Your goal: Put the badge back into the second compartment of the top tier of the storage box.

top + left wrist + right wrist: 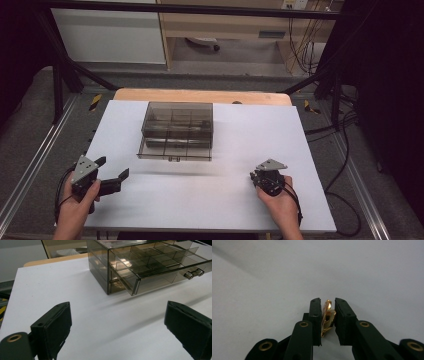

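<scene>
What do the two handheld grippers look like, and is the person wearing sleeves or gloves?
Both the left gripper and right gripper are black, each topped by a grey three-cornered plate and trailing a black cable. Their jaws carry flat black pads with brass-coloured pivot rivets. The forearms are bare: no sleeves or gloves show.

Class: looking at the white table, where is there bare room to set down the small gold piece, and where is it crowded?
Bare white table lies between the left gripper and right gripper, in front of the smoky drawer box. Strips either side of the box are free too. Tightest spot: below the pulled-out drawer.
</scene>
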The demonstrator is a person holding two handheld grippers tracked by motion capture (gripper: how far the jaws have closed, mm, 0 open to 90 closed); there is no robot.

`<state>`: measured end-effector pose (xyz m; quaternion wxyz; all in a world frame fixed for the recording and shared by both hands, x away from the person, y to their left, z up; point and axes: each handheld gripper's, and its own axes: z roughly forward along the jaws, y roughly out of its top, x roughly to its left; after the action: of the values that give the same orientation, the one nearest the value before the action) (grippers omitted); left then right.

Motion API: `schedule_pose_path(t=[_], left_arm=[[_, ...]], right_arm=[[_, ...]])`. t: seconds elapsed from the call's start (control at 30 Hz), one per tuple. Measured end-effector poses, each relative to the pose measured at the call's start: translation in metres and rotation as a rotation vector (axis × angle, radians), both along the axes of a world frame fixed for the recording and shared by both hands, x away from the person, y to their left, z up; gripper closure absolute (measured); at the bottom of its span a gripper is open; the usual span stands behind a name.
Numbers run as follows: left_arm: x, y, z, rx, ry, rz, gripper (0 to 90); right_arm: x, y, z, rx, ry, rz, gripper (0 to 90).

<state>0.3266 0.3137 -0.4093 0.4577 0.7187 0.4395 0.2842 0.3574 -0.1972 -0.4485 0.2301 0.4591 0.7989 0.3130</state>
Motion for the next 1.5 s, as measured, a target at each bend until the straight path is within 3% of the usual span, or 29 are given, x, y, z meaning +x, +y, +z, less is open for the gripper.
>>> schedule_pose_path(t=[0.53,0.73,0.97,1.5], left_arm=[[0.000,0.001,0.000,0.003,-0.002,0.000,7.5],[0.000,0.000,0.000,0.000,-0.004,-0.003,7.5],[0.000,0.001,0.000,0.002,-0.004,0.002,7.5],[0.001,0.001,0.000,0.007,0.006,-0.003,7.5]], right_arm=[[-0.004,0.007,0.002,-0.022,-0.021,0.039,76.8],[-0.004,0.009,-0.002,-0.030,0.005,0.066,77.9],[-0.002,0.008,-0.002,-0.012,0.023,0.069,81.3],[-0.005,0.014,0.002,0.028,-0.021,0.129,81.2]])
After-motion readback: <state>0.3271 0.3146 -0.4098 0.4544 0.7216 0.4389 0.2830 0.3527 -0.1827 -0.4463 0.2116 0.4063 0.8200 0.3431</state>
